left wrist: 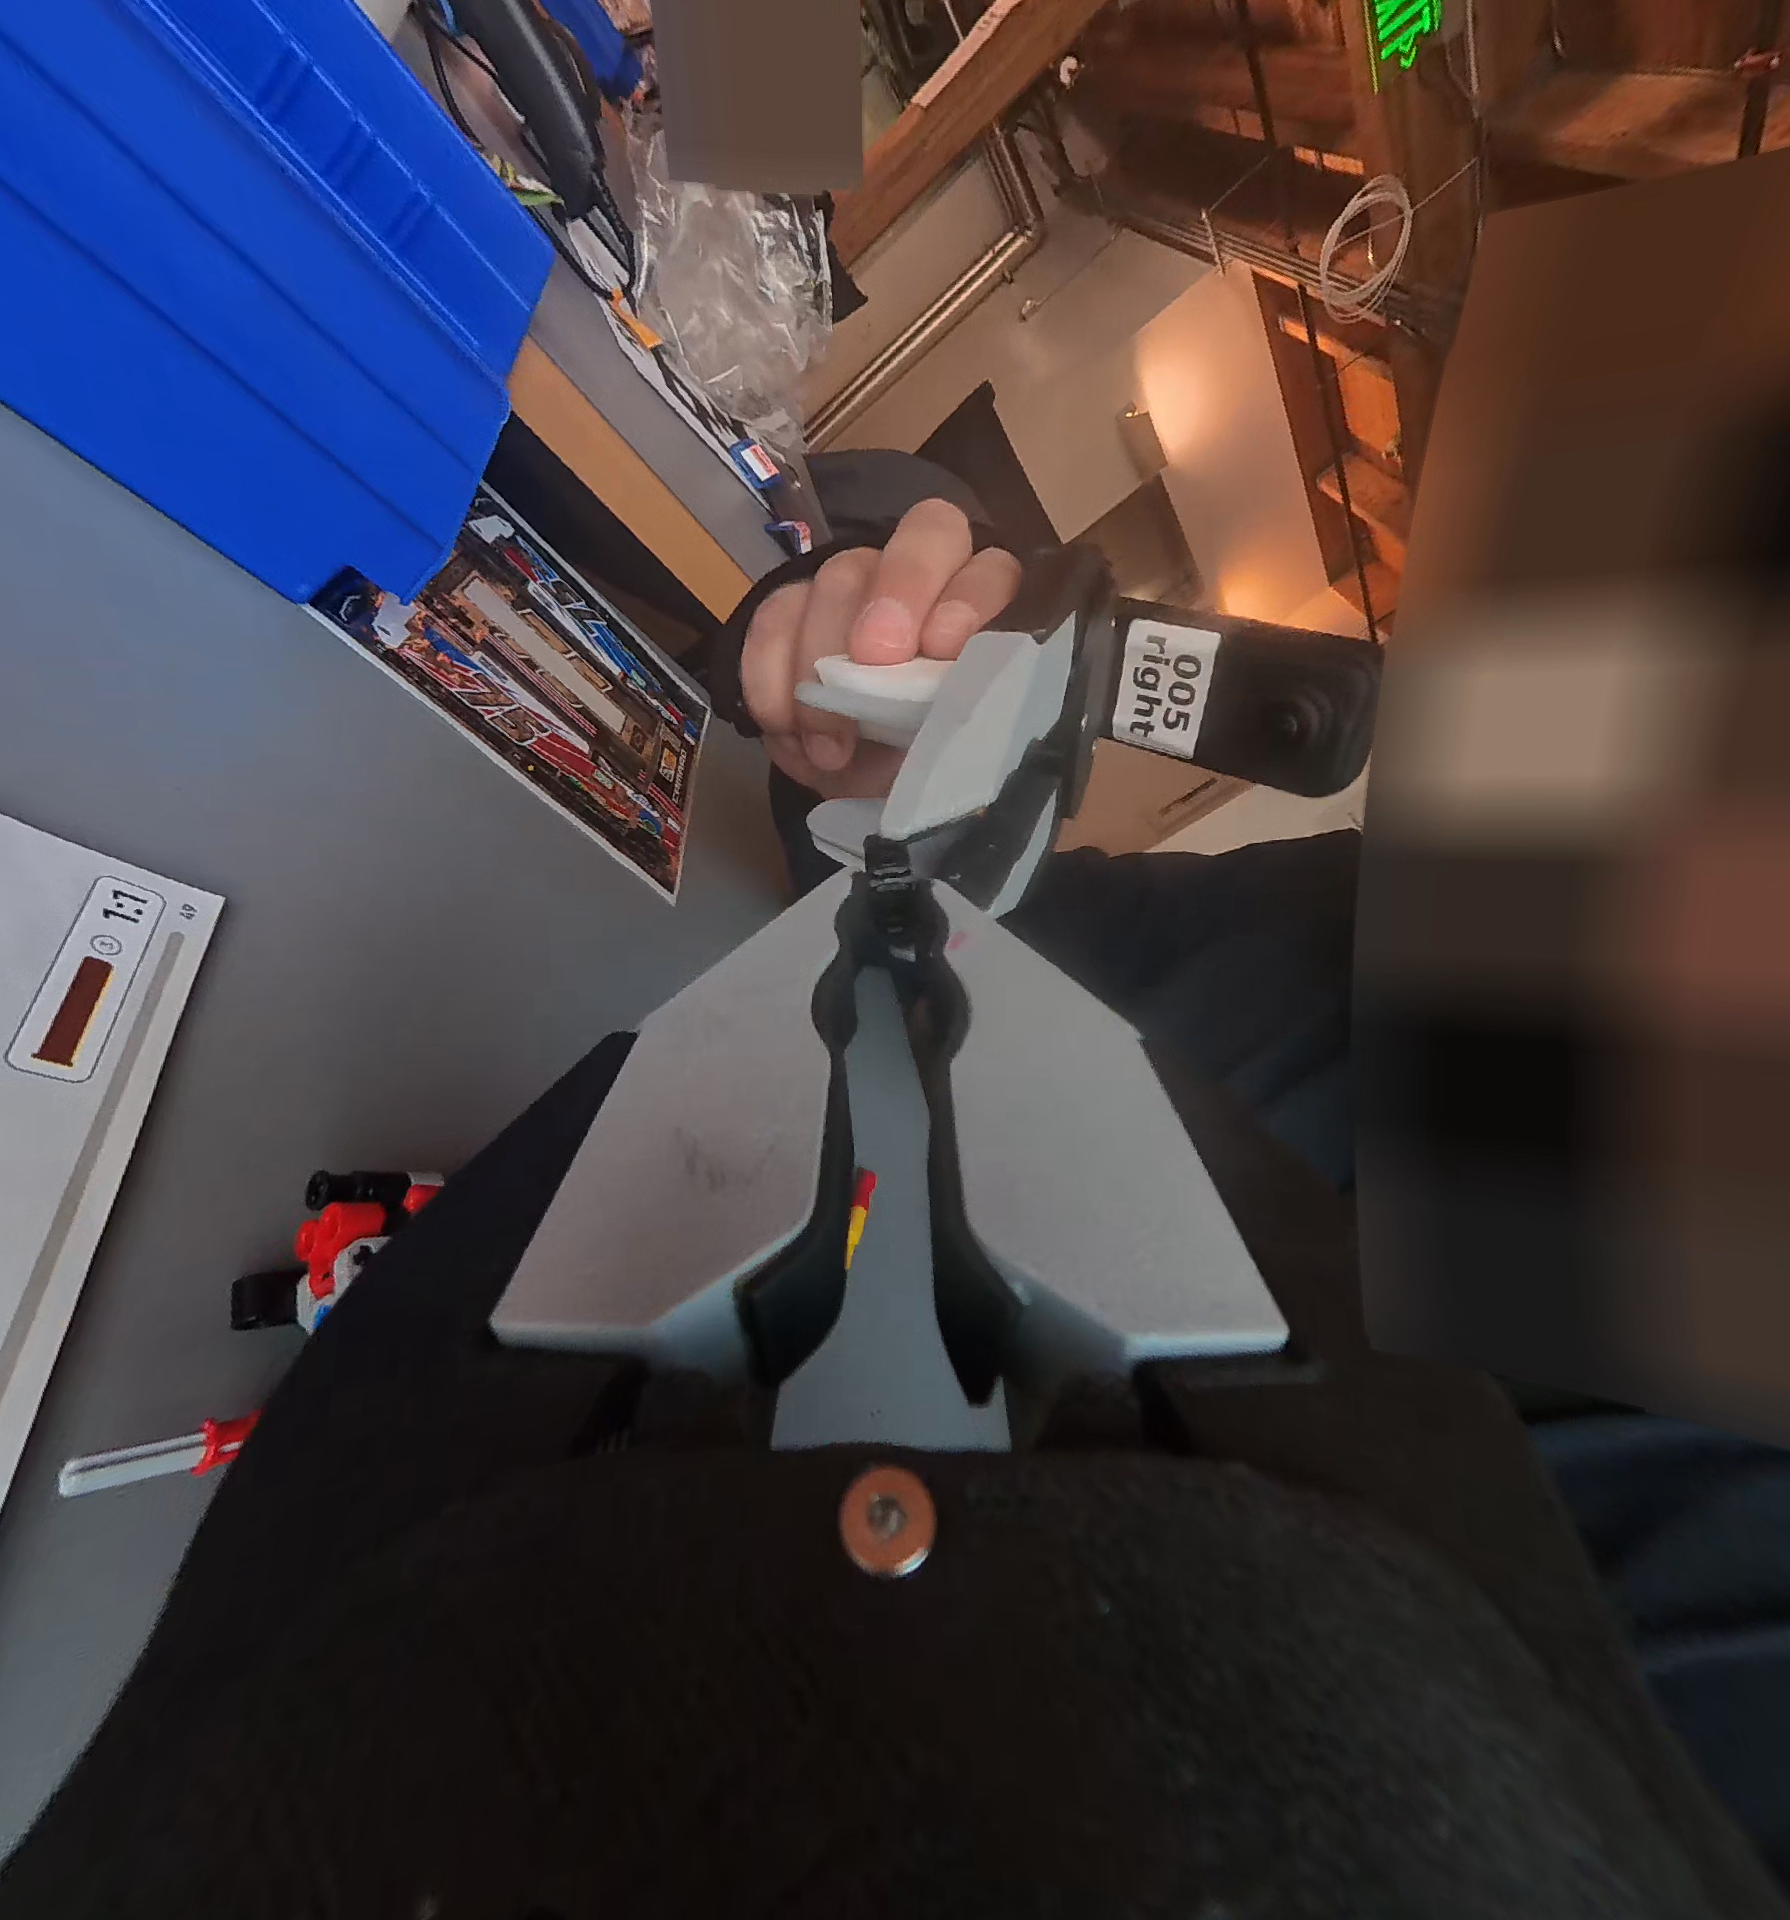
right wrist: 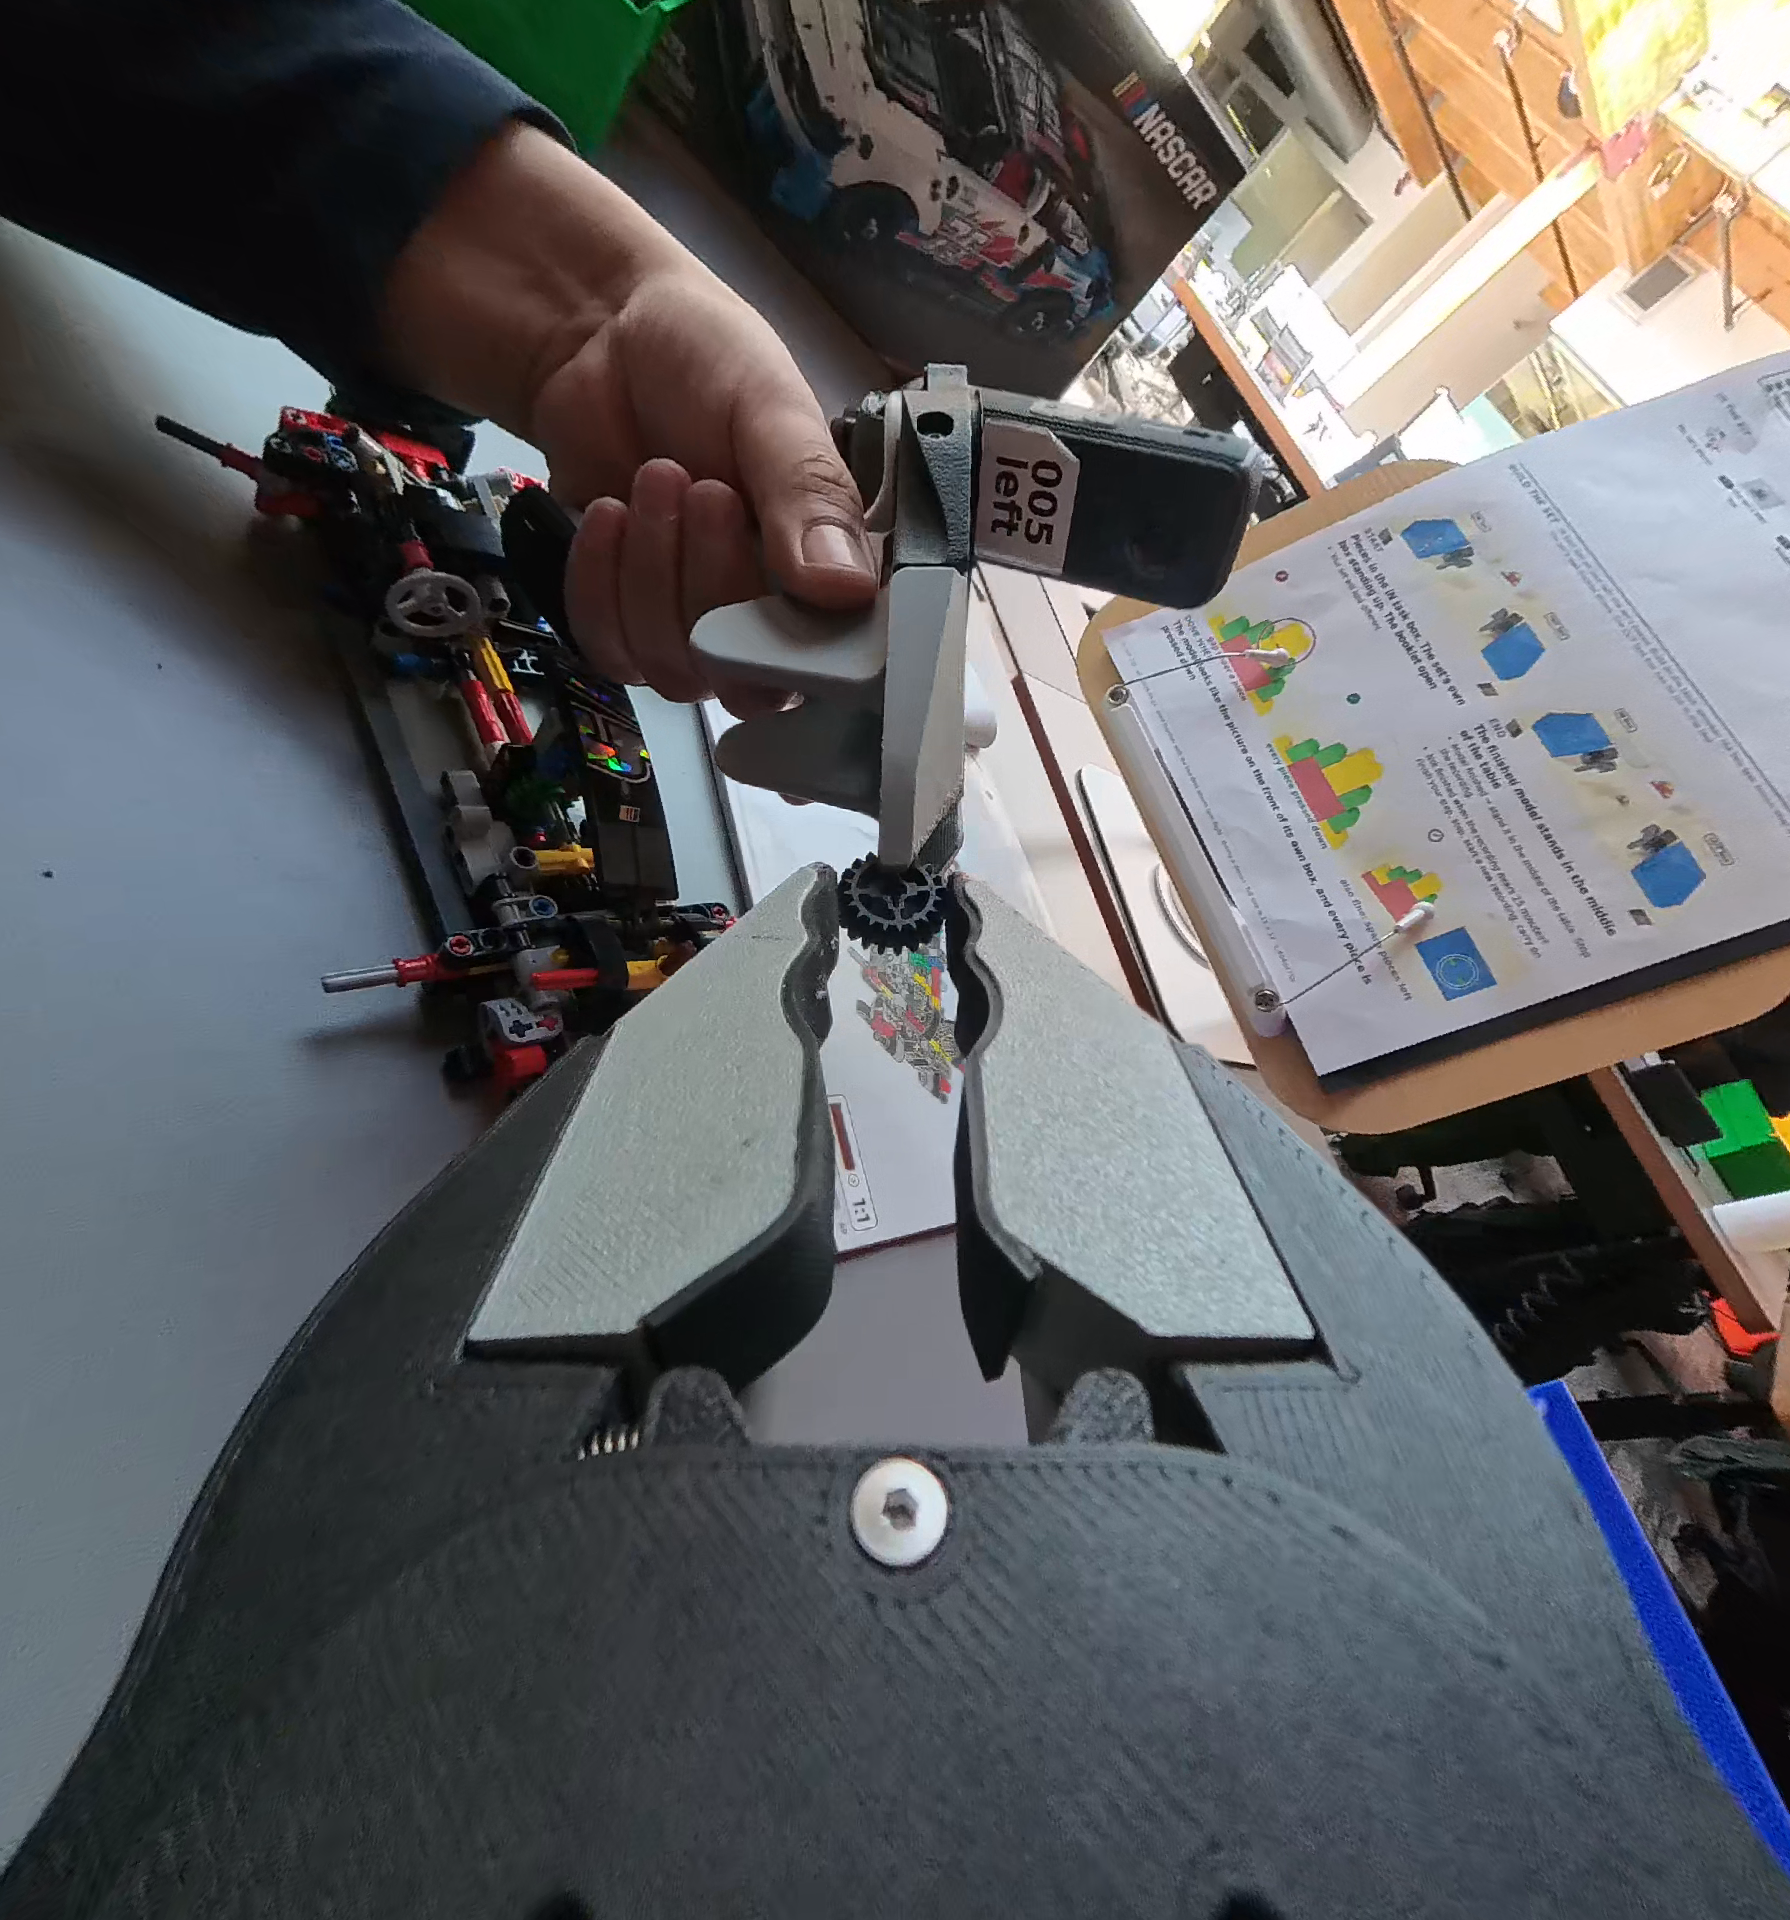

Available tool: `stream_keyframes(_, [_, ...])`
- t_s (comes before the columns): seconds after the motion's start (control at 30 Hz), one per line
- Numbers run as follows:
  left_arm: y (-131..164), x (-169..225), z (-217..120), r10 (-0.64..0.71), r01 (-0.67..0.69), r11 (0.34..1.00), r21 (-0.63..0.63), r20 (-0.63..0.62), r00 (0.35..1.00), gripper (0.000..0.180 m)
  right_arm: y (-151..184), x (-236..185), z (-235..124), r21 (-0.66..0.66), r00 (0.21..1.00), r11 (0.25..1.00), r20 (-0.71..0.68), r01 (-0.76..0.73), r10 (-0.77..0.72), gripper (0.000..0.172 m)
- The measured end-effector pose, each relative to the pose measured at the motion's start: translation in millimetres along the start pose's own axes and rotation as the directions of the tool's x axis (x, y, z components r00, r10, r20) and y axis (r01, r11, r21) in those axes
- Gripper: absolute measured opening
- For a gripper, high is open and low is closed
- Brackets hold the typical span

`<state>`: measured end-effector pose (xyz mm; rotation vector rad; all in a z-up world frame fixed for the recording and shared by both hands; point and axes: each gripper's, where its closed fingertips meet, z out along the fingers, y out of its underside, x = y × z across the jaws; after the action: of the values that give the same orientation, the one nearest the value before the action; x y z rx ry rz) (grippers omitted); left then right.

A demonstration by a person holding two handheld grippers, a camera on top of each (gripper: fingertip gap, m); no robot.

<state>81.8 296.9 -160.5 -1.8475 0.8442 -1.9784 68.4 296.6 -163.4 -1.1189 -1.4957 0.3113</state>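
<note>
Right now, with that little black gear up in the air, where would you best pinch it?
Probably across its toothed rim, from opposite sides: the black gear faces the right gripper flat-on, so both pads meet teeth. The left gripper sees it edge-on and pinches its thin flat faces instead.

Bare grey table (right wrist: pixel 122 831) lies open left of the toy car model (right wrist: pixel 517 727); a document stand (right wrist: pixel 1493 727) crowds the right.

We see a partly built toy car of black, red and yellow plastic pieces (right wrist: pixel 517 748) lying on the grey table (right wrist: pixel 143 831). Behind the car stands a dark printed cardboard box (right wrist: pixel 953 177). Right of it an open white instruction booklet (right wrist: pixel 896 1039) lies flat, and farther right a printed sheet on a wooden board (right wrist: pixel 1556 727).
</note>
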Motion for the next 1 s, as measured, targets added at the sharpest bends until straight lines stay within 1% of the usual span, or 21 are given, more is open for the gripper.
stream_keyframes(0.07, [1, -3, -2, 0.036, -0.035, 0.999, -0.016, 0.039, 0.999, 0.005, 2, 0, 1, 0.004, 1.000, 1.000, -0.003, -0.010, 0.010, 0.018])
stream_keyframes(0.1, [1, -5, -3, 0.072, -0.069, 0.997, -0.038, 0.080, 0.994, 0.006, 3, -1, 2, 0.003, 1.000, 1.000, 0.002, -0.022, 0.022, 0.018])
stream_keyframes(0.13, [2, -10, -7, 0.115, -0.107, 0.992, -0.067, 0.140, 0.983, 0.014, 5, -2, 3, 0.003, 0.999, 0.999, 0.012, -0.036, 0.036, 0.018])
stream_keyframes(0.2, [6, -19, -17, 0.225, -0.187, 0.969, -0.160, 0.269, 0.937, 0.024, 8, -3, 3, 0.011, 0.997, 0.998, 0.034, -0.068, 0.068, 0.018])
stream_keyframes(0.27, [16, -28, -26, 0.336, -0.230, 0.926, -0.299, 0.375, 0.864, 0.038, 11, -5, 3, 0.015, 0.992, 0.994, 0.074, -0.105, 0.104, 0.017])
stream_keyframes(0.3, [25, -30, -28, 0.384, -0.236, 0.898, -0.371, 0.400, 0.832, 0.042, 13, -7, 4, 0.016, 0.988, 0.992, 0.095, -0.125, 0.122, 0.017])
stream_keyframes(0.37, [42, -32, -26, 0.460, -0.239, 0.840, -0.487, 0.407, 0.789, 0.047, 18, -9, 5, 0.013, 0.979, 0.987, 0.127, -0.162, 0.159, 0.017])
stream_keyframes(0.43, [54, -35, -22, 0.508, -0.236, 0.797, -0.556, 0.406, 0.760, 0.047, 24, -11, 6, 0.000, 0.966, 0.979, 0.163, -0.202, 0.200, 0.017])
stream_keyframes(0.47, [58, -42, -23, 0.532, -0.224, 0.777, -0.589, 0.422, 0.734, 0.048, 28, -11, 6, -0.007, 0.961, 0.976, 0.171, -0.220, 0.218, 0.017])
stream_keyframes(0.53, [63, -59, -30, 0.592, -0.196, 0.735, -0.649, 0.472, 0.653, 0.047, 32, -12, 5, -0.012, 0.951, 0.969, 0.188, -0.247, 0.245, 0.017])
stream_keyframes(0.57, [68, -62, -30, 0.612, -0.197, 0.714, -0.672, 0.463, 0.641, 0.045, 32, -14, 5, -0.012, 0.943, 0.965, 0.209, -0.262, 0.258, 0.017])
stream_keyframes(0.6, [71, -63, -29, 0.622, -0.204, 0.706, -0.678, 0.457, 0.635, 0.046, 32, -18, 4, -0.010, 0.933, 0.961, 0.238, -0.275, 0.269, 0.017])
stream_keyframes(0.67, [70, -63, -27, 0.637, -0.224, 0.702, -0.676, 0.456, 0.622, 0.039, 32, -25, 4, -0.015, 0.918, 0.956, 0.276, -0.292, 0.284, 0.017])
stream_keyframes(0.8, [72, -62, -22, 0.641, -0.241, 0.697, -0.675, 0.436, 0.632, 0.038, 34, -39, 9, -0.032, 0.895, 0.951, 0.330, -0.308, 0.301, 0.017])
stream_keyframes(0.87, [76, -59, -18, 0.636, -0.243, 0.694, -0.678, 0.419, 0.648, 0.038, 31, -47, 11, -0.037, 0.885, 0.951, 0.358, -0.306, 0.299, 0.017])
stream_keyframes(0.93, [81, -55, -13, 0.636, -0.250, 0.686, -0.683, 0.396, 0.662, 0.038, 27, -54, 12, -0.041, 0.884, 0.956, 0.371, -0.289, 0.283, 0.017])
stream_keyframes(1.0, [85, -52, -10, 0.647, -0.260, 0.673, -0.693, 0.381, 0.660, 0.038, 22, -61, 10, -0.037, 0.892, 0.966, 0.376, -0.256, 0.251, 0.017])
